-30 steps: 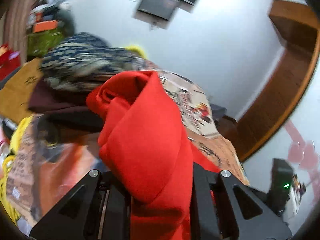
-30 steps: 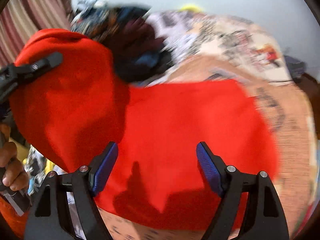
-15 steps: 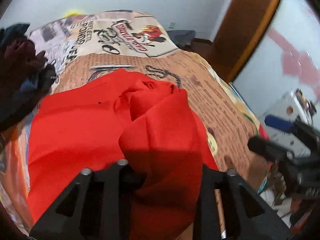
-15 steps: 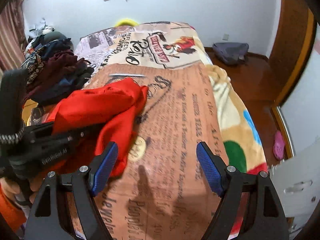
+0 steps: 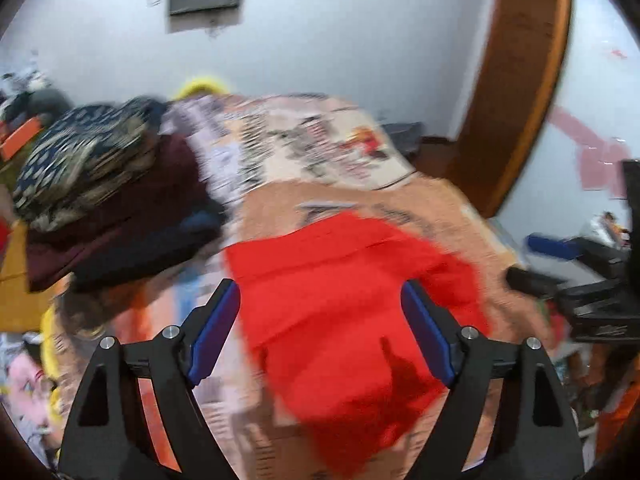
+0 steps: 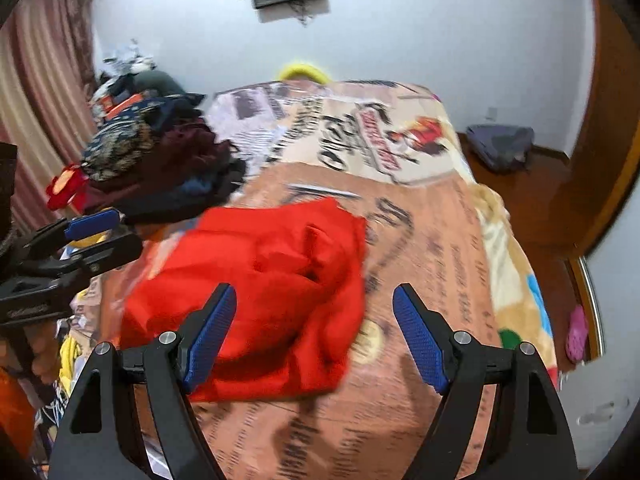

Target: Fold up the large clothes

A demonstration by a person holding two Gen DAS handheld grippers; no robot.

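Note:
A red garment (image 5: 344,304) lies folded over itself on the printed bed cover (image 5: 448,208). It also shows in the right wrist view (image 6: 264,292), bunched with a raised fold near its far right corner. My left gripper (image 5: 322,332) is open and empty, hovering above the garment's near half. My right gripper (image 6: 314,336) is open and empty above the garment's near right edge. The left gripper shows at the left of the right wrist view (image 6: 96,232), beside the garment. The right gripper shows at the right of the left wrist view (image 5: 560,264).
A pile of dark and patterned clothes (image 6: 160,168) sits on the bed's far left, also in the left wrist view (image 5: 100,184). A wooden floor with a grey bundle (image 6: 500,146) lies right of the bed. A curtain (image 6: 36,80) hangs at left.
My left gripper let go of the red garment and opened; the garment now lies on the bed. Both grippers have pulled back above it.

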